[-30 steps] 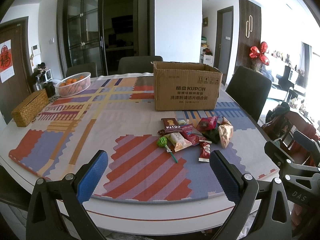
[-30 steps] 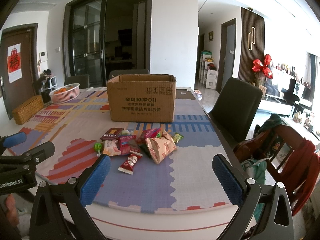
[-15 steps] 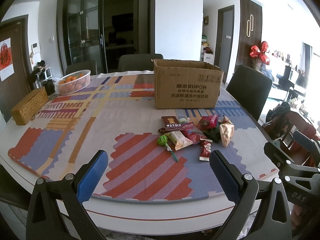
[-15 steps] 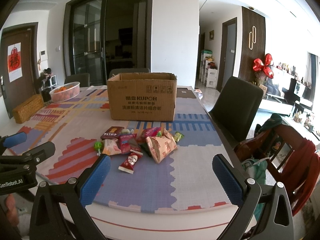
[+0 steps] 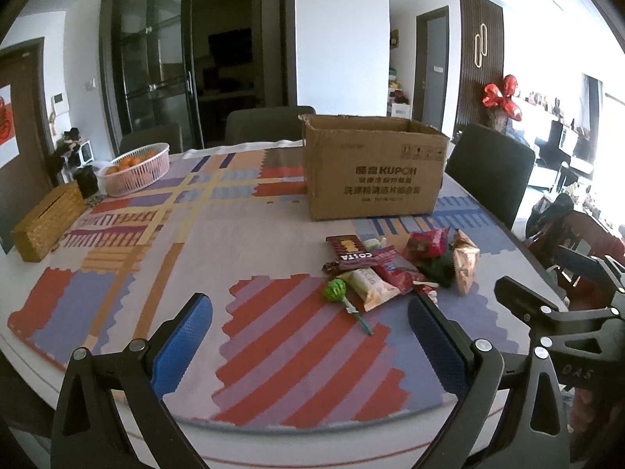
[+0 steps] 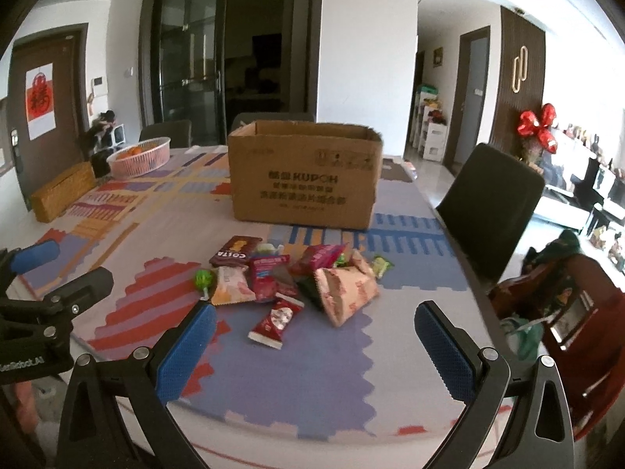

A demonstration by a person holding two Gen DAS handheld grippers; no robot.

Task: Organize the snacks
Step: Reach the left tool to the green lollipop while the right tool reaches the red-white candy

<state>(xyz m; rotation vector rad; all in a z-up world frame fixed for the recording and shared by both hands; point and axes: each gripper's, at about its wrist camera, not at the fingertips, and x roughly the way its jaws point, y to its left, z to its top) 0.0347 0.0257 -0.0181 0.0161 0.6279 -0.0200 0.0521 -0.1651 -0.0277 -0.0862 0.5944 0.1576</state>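
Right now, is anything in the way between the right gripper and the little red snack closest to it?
Nothing visible is. The right gripper is open, and only bare mat lies between it and the small red packet. The other snacks and the cardboard box sit farther back, behind the packet.

Both hand-held grippers, left (image 5: pixel 308 336) and right (image 6: pixel 314 342), gape wide.
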